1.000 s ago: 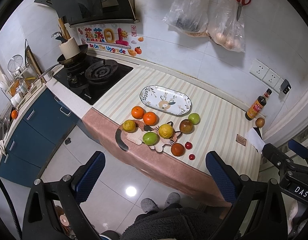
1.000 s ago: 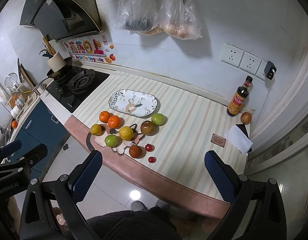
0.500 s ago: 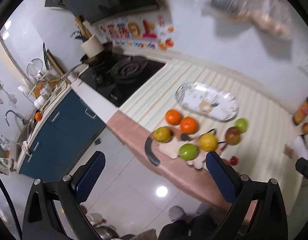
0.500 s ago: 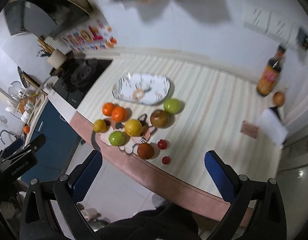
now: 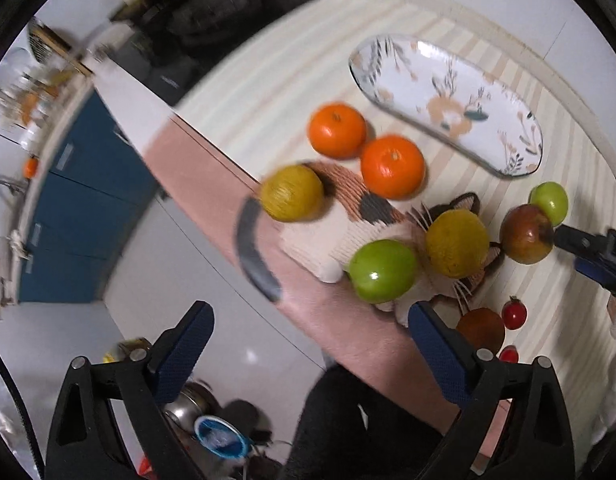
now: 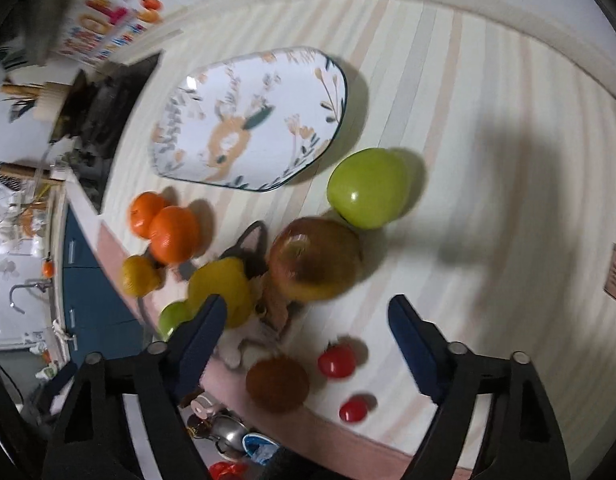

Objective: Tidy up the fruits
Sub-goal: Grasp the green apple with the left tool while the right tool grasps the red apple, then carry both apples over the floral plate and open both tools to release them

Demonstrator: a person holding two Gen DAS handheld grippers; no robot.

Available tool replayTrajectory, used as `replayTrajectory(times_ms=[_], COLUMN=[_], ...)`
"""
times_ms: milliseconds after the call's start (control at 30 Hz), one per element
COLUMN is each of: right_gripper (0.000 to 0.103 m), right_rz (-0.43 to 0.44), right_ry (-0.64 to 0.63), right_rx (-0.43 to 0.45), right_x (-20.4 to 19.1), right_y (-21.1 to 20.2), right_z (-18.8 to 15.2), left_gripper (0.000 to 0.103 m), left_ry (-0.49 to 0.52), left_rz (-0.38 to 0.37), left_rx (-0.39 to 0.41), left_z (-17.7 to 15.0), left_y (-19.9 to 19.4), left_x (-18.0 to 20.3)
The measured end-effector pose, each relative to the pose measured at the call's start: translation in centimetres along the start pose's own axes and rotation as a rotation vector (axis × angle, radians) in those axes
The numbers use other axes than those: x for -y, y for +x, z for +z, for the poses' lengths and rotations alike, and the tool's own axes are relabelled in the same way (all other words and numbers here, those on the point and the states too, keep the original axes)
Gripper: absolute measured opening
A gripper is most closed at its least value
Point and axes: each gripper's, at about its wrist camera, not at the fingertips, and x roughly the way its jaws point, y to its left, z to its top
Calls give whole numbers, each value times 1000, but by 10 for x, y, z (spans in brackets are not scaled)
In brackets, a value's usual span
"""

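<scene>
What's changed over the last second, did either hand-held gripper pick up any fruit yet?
No. Both have moved in close over the counter: the left hand-held gripper toward the fruit at the counter's near edge, the right hand-held gripper toward the red-green apple. Both are open and hold nothing. The plate remains bare, and the fruit lies as before.

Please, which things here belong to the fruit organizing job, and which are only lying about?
For the job:
two oranges
two yellow fruits
two green apples
red-brown apple
brown fruit
two cherry tomatoes
flowered plate, holding nothing

Only lying about:
cat-shaped mat
stove
blue cabinets
</scene>
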Motion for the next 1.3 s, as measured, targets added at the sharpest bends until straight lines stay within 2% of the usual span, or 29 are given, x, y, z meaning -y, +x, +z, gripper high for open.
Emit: replayTrajectory(times_ms=[133, 200, 333, 367, 433, 500, 533, 633, 933, 1133, 1300], right_gripper=[72, 69, 68, 68, 68, 68, 68, 68, 69, 68, 68], right_rz=[-31, -93, -107, -116, -137, -141, -141, -139, -138, -90, -31], right_ry=[43, 35, 27, 30, 38, 51, 55, 69, 65, 73, 60], right_rx=[-54, -58, -69, -78, -99, -121, -130, -140, -131, -121, -87], right_x=[-9, -14, -20, -20, -17, -13, -10, -5, -8, 2, 1], right_y=[35, 42, 51, 53, 52, 50, 50, 50, 54, 41, 13], right_z=[15, 16, 20, 19, 13, 5, 0, -12, -15, -12, -4], left_gripper=[97, 97, 97, 94, 80, 61, 59, 59, 58, 57, 57], left_ry=[45, 86, 178, 205, 246, 281, 298, 333, 379, 352, 299], left_rz=[-65, -100, -141, -150, -176, -197, -192, -202, -197, -195, -245], left_rx=[-61, -82, -99, -104, -113, -117, -110, -65, -38, -45, -38], left_z=[8, 13, 21, 22, 24, 25, 25, 25, 36, 30, 43], left_y=[32, 42, 57, 61, 67, 70, 72, 69, 67, 66, 40], left_x=[11, 18, 34, 39, 45, 50, 52, 54, 59, 59, 46])
